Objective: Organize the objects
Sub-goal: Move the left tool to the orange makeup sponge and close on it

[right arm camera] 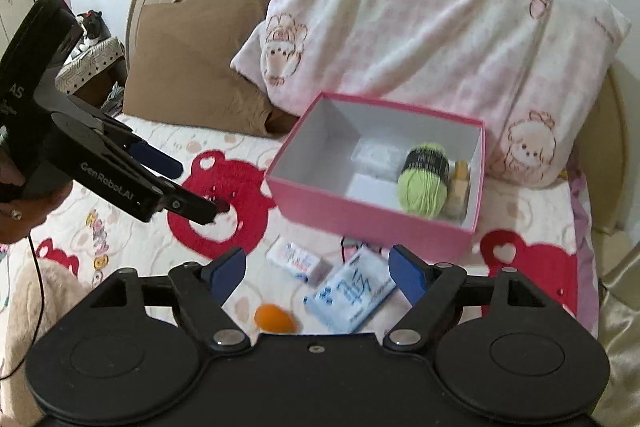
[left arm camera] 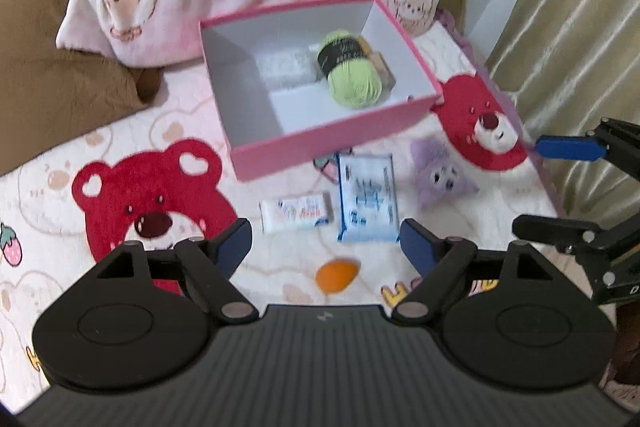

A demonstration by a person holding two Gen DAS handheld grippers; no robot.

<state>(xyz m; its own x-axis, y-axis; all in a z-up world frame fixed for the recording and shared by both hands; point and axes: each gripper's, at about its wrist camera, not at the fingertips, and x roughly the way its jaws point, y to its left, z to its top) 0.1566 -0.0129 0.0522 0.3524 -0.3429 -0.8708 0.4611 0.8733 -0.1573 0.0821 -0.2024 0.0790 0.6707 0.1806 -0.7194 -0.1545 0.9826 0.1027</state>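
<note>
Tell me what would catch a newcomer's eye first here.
The open pink box on the bed, below the pillow, with a lime-green yarn ball inside. Then the big red bear face on the blanket, and the orange egg-shaped item lying nearest the cameras.

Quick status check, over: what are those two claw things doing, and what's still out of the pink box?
Left gripper and right gripper open, empty. Green yarn in pink box. Orange egg, two packets, purple plush still out. Path clear.
</note>
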